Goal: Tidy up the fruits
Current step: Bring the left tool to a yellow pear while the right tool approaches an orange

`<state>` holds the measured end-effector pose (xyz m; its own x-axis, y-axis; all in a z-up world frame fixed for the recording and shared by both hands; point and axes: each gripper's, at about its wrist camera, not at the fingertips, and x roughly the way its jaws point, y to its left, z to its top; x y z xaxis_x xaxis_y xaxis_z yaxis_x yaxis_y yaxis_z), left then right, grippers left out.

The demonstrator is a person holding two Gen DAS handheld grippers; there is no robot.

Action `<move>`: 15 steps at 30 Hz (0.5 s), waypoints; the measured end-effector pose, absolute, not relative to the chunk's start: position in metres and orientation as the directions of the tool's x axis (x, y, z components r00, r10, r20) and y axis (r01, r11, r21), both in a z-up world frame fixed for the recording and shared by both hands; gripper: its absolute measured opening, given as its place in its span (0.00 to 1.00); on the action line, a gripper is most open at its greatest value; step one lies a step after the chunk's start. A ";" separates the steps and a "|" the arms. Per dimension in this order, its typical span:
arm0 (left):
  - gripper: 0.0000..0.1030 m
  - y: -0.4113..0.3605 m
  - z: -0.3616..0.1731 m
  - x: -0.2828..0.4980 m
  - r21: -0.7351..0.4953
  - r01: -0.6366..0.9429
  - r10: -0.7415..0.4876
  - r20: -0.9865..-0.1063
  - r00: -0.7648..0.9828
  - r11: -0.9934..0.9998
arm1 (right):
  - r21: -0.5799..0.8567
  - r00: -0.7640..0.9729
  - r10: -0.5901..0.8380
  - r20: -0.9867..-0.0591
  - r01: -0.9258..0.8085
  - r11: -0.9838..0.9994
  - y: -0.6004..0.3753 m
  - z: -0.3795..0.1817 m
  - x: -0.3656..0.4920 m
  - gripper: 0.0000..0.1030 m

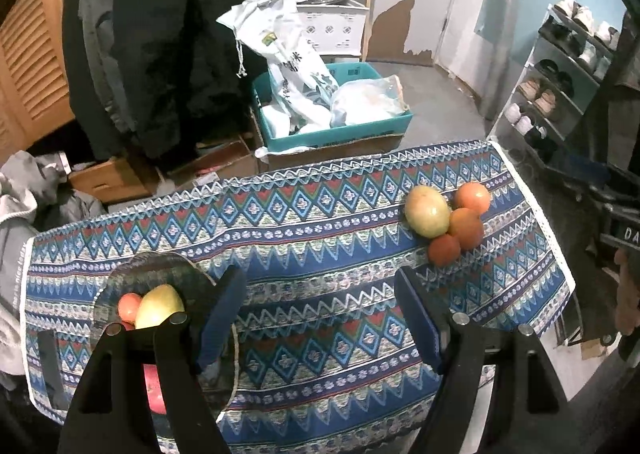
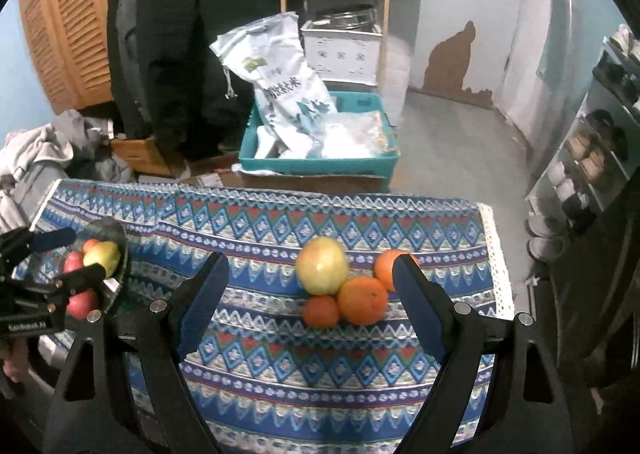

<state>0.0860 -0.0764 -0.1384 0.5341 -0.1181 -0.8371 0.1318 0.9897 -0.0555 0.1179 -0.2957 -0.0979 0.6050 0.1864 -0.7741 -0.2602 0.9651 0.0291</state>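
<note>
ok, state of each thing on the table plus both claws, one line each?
left claw: open, nothing between its fingers
right claw: open, empty, aimed at the loose fruit
glass bowl: upright, partly filled with fruit
yellow-green fruit in bowl: on top of the red fruit
loose yellow-green fruit: on the cloth, touching the oranges
three oranges: clustered on the cloth, not in the bowl

Your left claw's body, at the near left of the right wrist view, carries a small white label that is too blurred to read surely. The white sack standing in the far teal crate bears large dark Chinese characters; the last reads "米". At the left view's right edge, a dark part shows "DA", cut off.
</note>
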 end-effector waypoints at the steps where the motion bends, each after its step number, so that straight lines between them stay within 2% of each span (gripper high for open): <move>1: 0.76 -0.079 -0.139 0.089 -0.065 0.129 -0.124 -0.839 0.530 0.989 | 0.027 0.603 0.183 -0.776 -0.258 0.966 -0.298 -0.099 0.119 0.82; 15: 0.76 -0.133 -0.157 0.140 -0.084 0.188 -0.160 -0.885 0.437 0.979 | 0.070 0.528 0.190 -0.828 -0.238 0.969 -0.333 -0.109 0.156 0.82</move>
<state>0.1403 -0.1325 -0.1567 0.4375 -0.1604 -0.8848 0.1882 0.9785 -0.0843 0.1557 -0.3328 -0.1087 0.5282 0.1898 -0.8276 -0.2377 0.9688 0.0705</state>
